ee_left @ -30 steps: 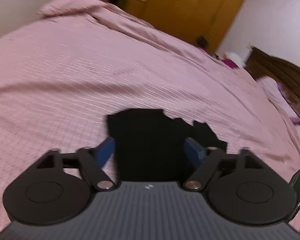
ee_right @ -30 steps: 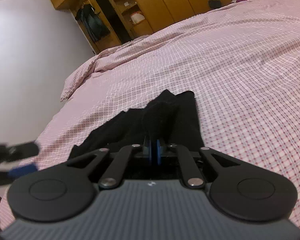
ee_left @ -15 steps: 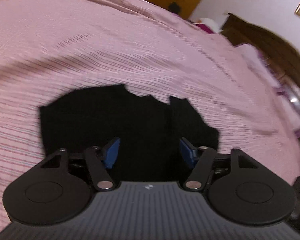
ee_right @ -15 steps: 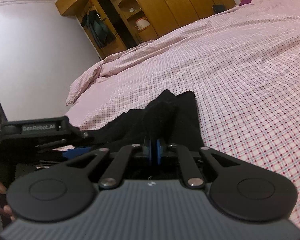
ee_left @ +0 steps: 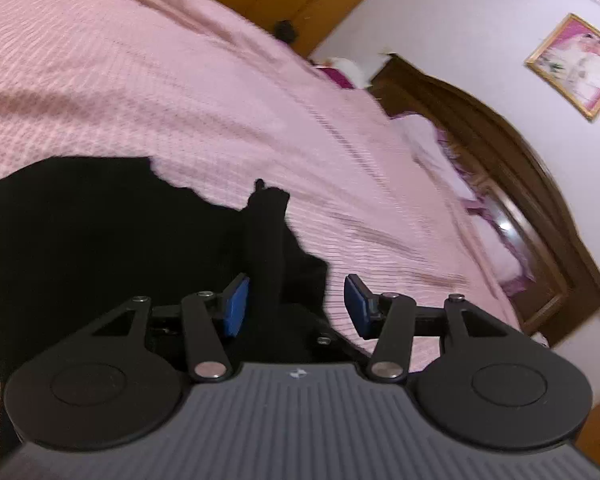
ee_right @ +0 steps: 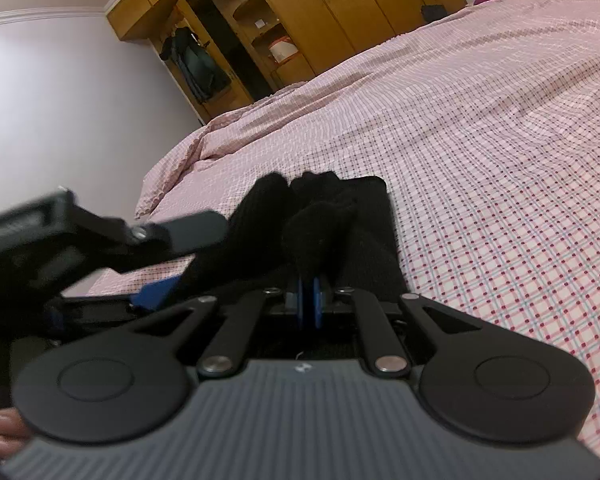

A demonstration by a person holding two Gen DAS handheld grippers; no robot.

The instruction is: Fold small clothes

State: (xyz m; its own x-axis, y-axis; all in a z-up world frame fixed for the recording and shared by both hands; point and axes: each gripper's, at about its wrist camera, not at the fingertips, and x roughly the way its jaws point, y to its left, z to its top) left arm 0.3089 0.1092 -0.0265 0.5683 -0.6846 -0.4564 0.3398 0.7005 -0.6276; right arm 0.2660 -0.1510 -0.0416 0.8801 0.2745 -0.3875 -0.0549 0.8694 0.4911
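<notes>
A bed (ee_left: 148,80) with a pink checked cover fills both views, and a black cloth (ee_left: 80,248) lies flat on it close to both claws.

The left view alone shows the dark headboard (ee_left: 500,152) and a framed picture (ee_left: 576,66) on the wall. The right view alone shows the wooden wardrobe (ee_right: 332,12) with a dark jacket (ee_right: 198,66) hanging in its open bay.

In the left view the left claw (ee_left: 296,306) stands half open: a raised fold of the cloth runs up between the blue pads (ee_left: 236,308), nearer the left one, and neither pad presses on it. Its jaws have just been closing. In the right view the right claw (ee_right: 309,306) is clenched on a bunched ridge of the cloth, with the left claw blurred at its left.

The near edge of the cloth is hidden behind both claw bodies. The black weave swallows its folds, so the kind of garment is unclear. Fingertips (ee_right: 4,426) show at the lower left edge, cut off.

Against a second ago, the left view sits lower and closer over the cloth, turned toward the headboard; the right view is nearly unchanged.
</notes>
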